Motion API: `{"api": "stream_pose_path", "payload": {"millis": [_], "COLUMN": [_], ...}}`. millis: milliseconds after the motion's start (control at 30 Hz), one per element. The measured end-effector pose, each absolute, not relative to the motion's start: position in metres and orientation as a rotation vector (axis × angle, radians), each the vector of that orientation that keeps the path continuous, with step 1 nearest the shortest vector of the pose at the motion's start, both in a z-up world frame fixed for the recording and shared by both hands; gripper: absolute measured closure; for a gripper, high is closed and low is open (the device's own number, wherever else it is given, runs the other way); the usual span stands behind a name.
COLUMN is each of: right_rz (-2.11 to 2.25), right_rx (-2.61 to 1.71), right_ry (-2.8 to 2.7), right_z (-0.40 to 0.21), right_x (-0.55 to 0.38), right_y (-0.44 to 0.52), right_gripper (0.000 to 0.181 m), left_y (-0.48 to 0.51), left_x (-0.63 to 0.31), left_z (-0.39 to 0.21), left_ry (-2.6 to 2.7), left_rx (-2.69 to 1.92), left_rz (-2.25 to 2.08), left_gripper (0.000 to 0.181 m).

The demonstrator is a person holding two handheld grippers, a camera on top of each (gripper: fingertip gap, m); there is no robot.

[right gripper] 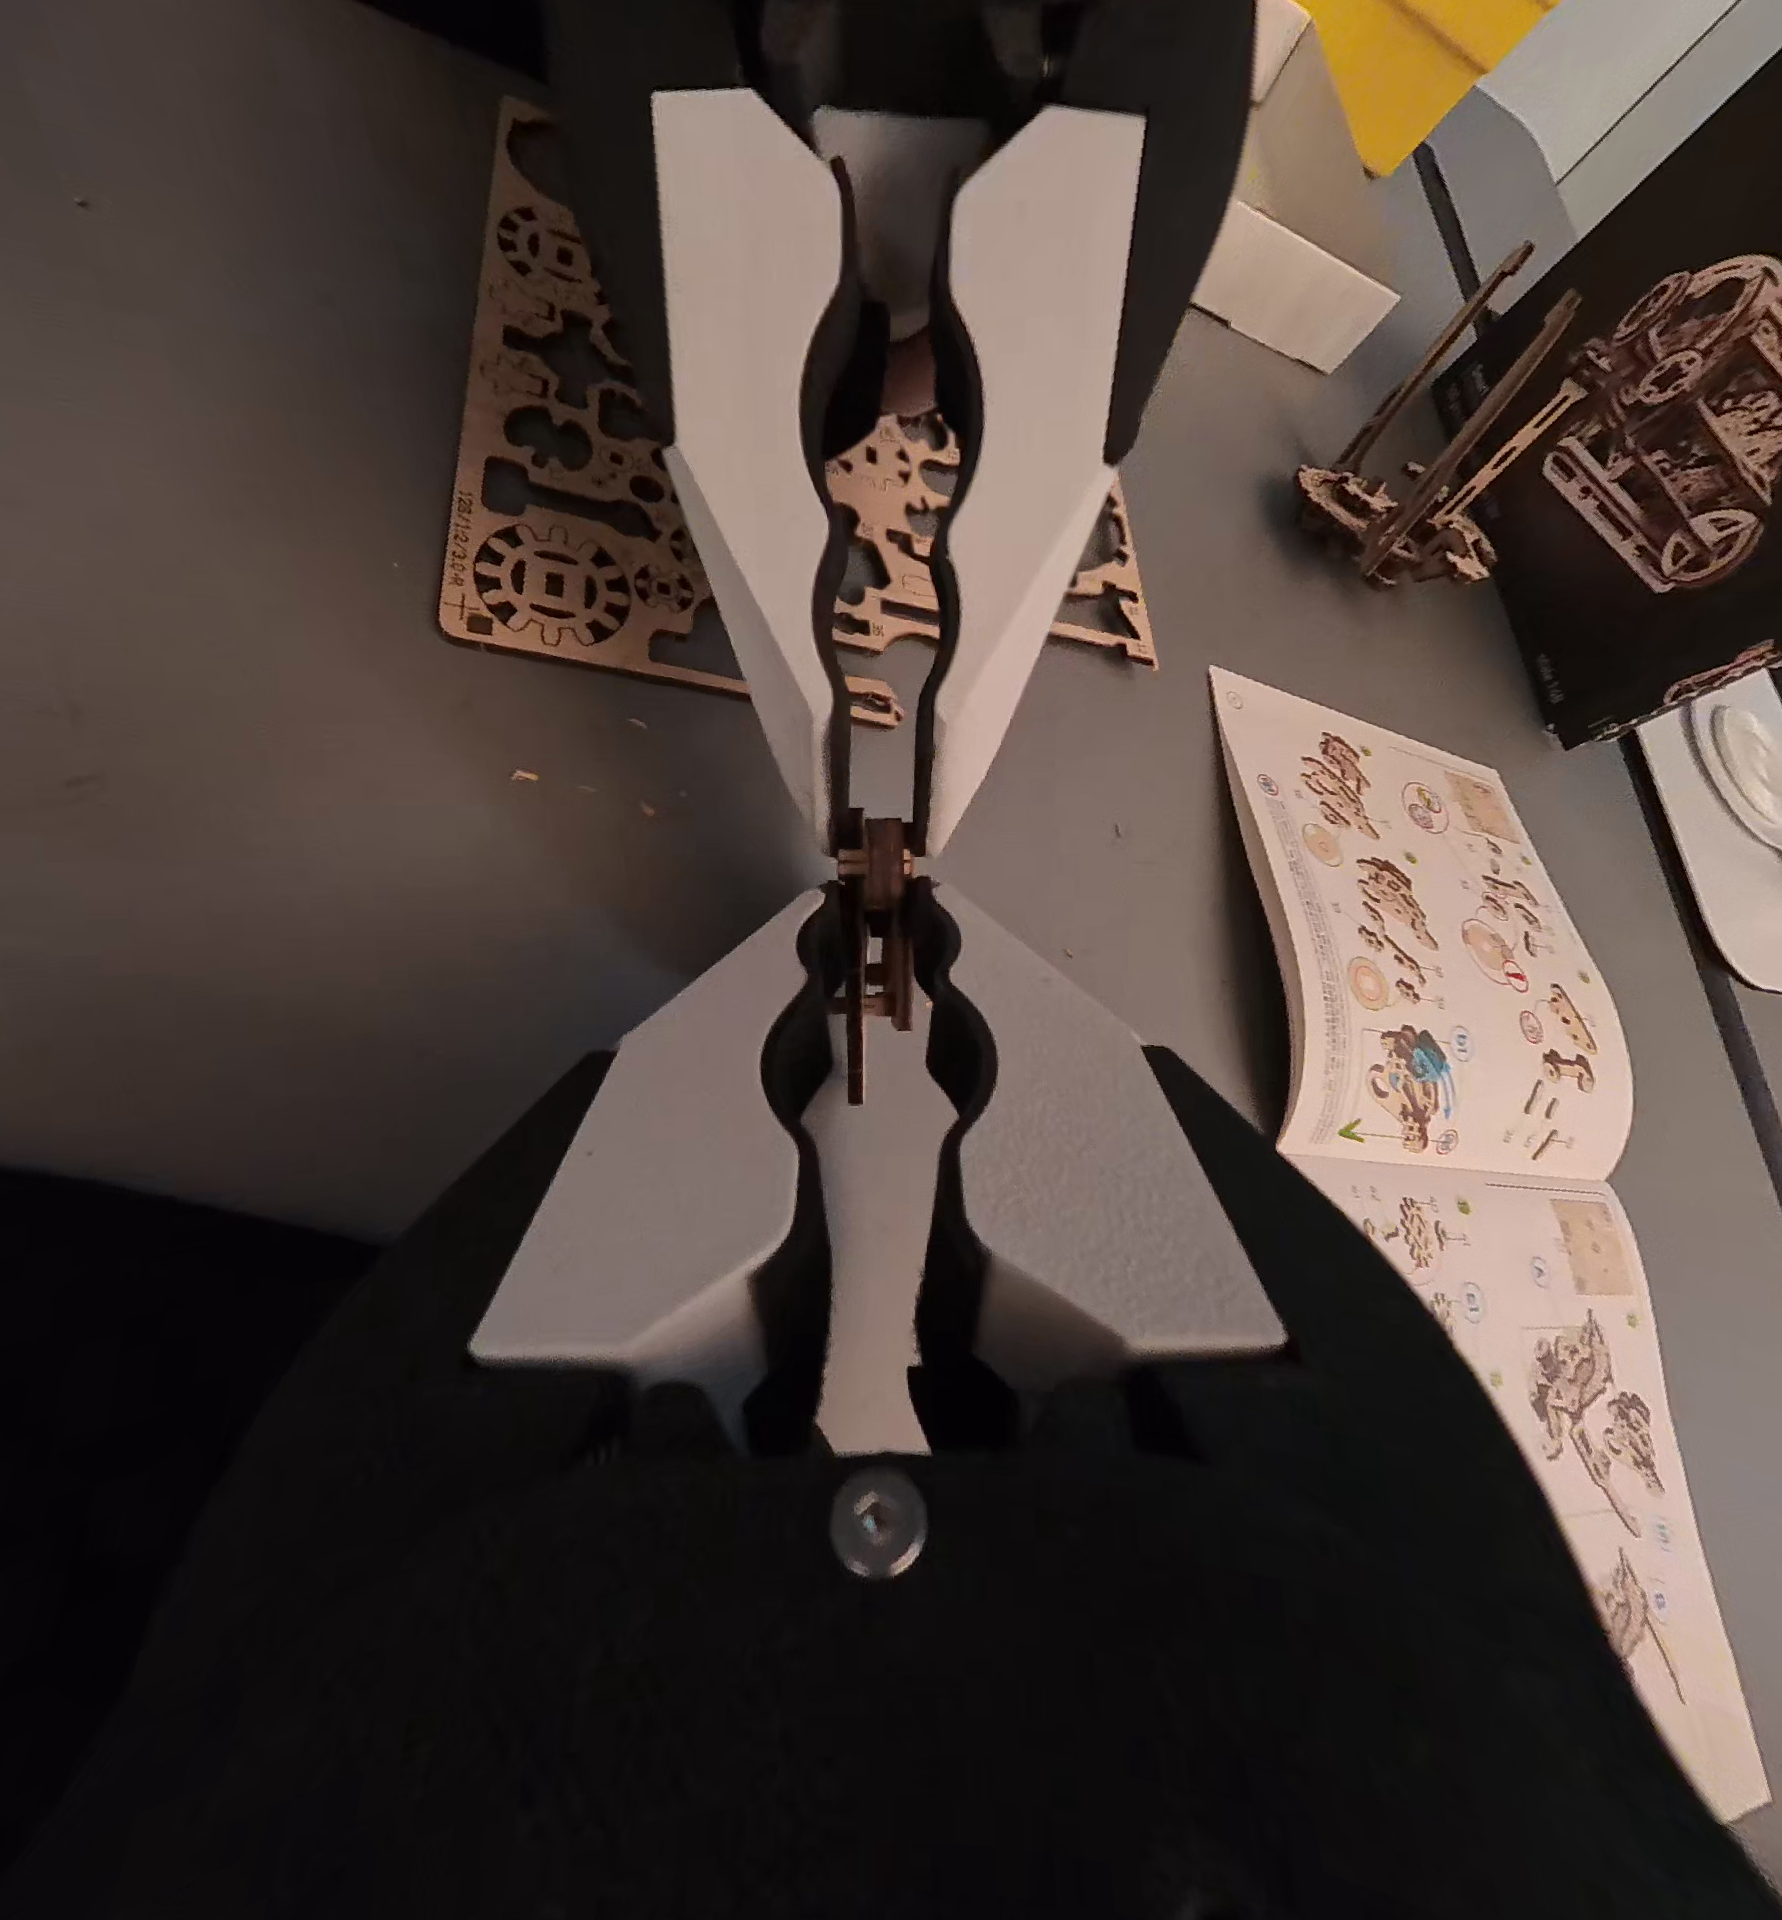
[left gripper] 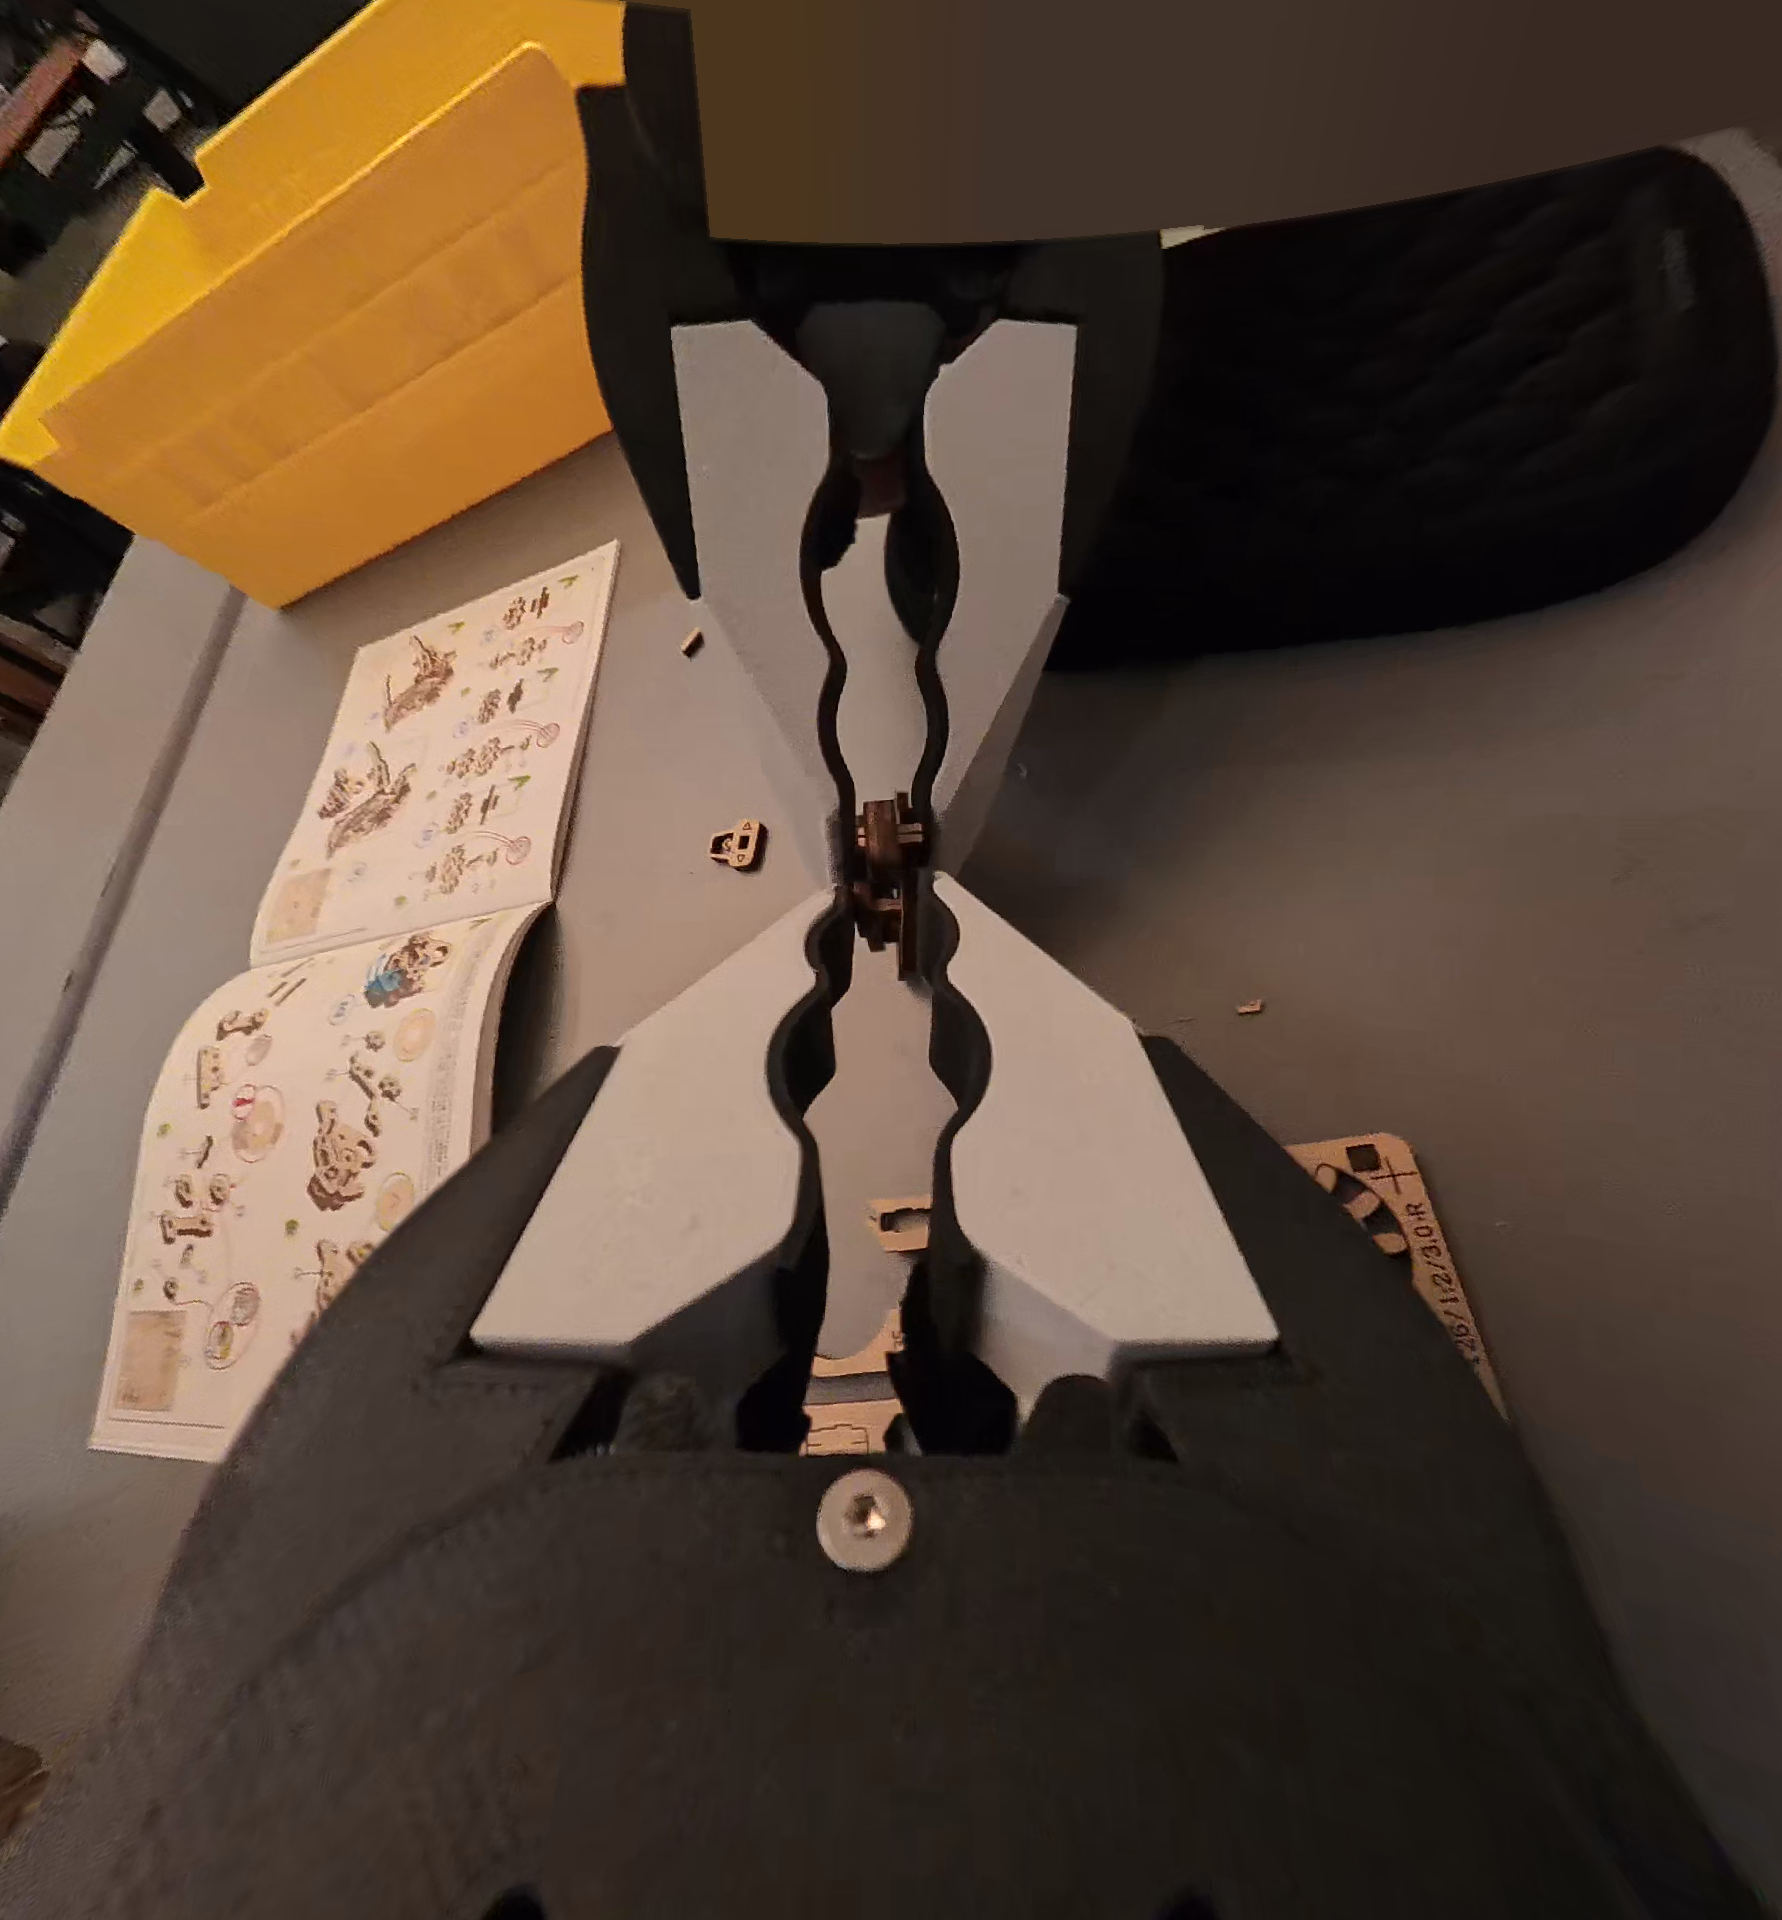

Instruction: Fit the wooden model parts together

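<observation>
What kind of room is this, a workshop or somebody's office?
Probably an office or hobby desk rather than a workshop. On a grey table lie an open instruction booklet and a laser-cut plywood sheet; a yellow bin and the model kit's box stand by. No heavy tools show.

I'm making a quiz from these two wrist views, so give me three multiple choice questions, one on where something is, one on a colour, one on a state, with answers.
1. Where does the open instruction booklet lie?
A. flat on the grey table
B. inside the bin
C. on the chair

2. What colour is the bin?
A. blue
B. yellow
C. red

3. What are the left gripper and right gripper doing?
A. both open, empty
B. one resting on the table
C. both shut on the wooden assembly

Answers: 1 A, pages spread on the tabletop; 2 B, plainly yellow; 3 C, tips meet, pinching it.
</observation>
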State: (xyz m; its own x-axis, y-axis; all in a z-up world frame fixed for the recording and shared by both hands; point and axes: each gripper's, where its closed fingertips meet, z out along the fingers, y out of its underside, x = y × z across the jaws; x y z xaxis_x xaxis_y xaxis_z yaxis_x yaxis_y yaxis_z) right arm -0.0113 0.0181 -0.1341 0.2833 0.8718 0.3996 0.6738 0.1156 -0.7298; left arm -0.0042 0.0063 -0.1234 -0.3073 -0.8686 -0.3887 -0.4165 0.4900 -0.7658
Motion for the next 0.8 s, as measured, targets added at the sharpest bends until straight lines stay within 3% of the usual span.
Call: {"api": "stream_pose_path", "payload": {"millis": [800], "right_rz": [0.303], "right_rx": [-1.645], "right_ry": [-1.472], "right_z": [-0.1351], "right_x": [-0.0135], "right_y": [0.0113], "right_gripper": [0.173], "left_y": [-0.0011], "left_x": [-0.0056], "left_z": [-0.1236], "left_ry": [1.934], "left_rx": [-1.062], "left_rz": [-0.708], "left_gripper": [0.172]}}
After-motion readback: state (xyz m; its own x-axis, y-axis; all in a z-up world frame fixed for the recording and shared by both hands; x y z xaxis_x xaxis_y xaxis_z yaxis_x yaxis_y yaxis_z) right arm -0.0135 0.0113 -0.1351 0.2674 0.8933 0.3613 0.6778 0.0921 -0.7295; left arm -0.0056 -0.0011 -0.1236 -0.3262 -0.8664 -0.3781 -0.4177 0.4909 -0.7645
